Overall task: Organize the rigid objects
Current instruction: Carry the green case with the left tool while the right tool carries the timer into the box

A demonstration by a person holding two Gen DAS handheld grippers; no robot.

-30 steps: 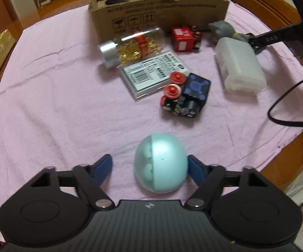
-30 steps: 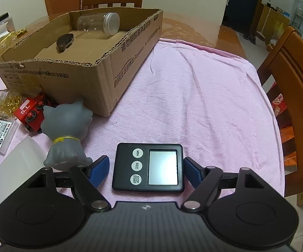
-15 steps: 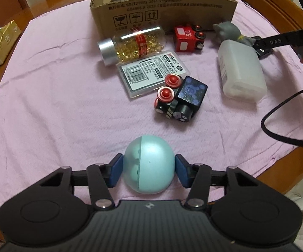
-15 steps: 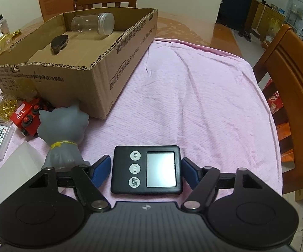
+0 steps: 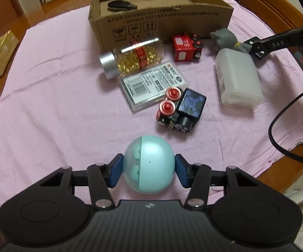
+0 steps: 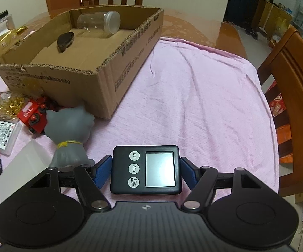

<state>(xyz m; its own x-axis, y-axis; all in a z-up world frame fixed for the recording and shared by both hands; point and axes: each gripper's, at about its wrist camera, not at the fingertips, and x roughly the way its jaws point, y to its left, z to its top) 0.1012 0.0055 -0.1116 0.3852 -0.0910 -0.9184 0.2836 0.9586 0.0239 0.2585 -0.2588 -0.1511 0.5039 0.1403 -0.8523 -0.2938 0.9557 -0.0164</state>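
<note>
Since 1 s ago both sets of fingers have closed in: the left gripper (image 5: 149,169) now pinches the teal egg-shaped case (image 5: 149,164) from both sides, above the pink cloth (image 5: 57,113) w/ the view raised. Right gripper (image 6: 145,171) has its fingers pressed on both edges of the black digital timer (image 6: 146,169), which sits low over the cloth at the counter's near side. Beyond the case: black toy train (image 5: 181,110), labelled clear case (image 5: 153,84), capsule bottle (image 5: 133,57), red toy train (image 5: 186,48), white plastic bottle (image 5: 237,77), grey cat figure (image 6: 70,138). Behind them, the cardboard box (image 6: 117,71) holds a clear jar (image 6: 99,24) and a dark object (image 6: 65,41).
</note>
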